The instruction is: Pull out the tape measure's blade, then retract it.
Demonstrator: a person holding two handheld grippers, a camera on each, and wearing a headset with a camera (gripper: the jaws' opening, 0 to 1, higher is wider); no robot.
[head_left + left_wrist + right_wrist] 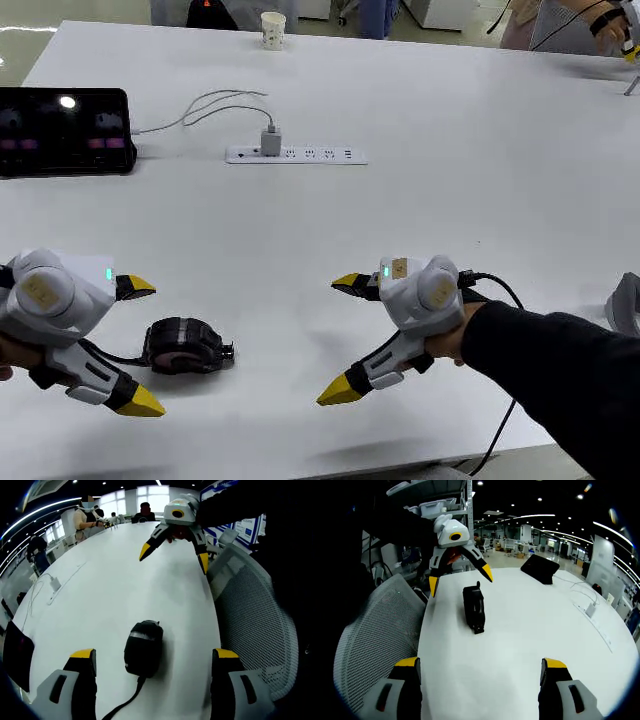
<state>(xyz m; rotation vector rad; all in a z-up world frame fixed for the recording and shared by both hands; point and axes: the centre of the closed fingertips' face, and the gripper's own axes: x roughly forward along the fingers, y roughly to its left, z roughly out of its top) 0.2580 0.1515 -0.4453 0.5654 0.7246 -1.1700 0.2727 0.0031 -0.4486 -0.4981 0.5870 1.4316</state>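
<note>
Our left gripper (138, 345) has its jaws spread wide. The tape measure (185, 345) lies on the white table (420, 210) just ahead of them, centred on the gap and untouched. Its long axis points on toward our right gripper (340, 338), also spread wide and well apart. The left is nearer, so we judge it should clamp the case.

One tape measure (185, 345), two claws, left claw (143, 345) and right claw (333, 342), one tablet (62, 130), one power strip (310, 155), one charger (271, 140), one paper cup (273, 30), one tabletop (420, 200)
</note>
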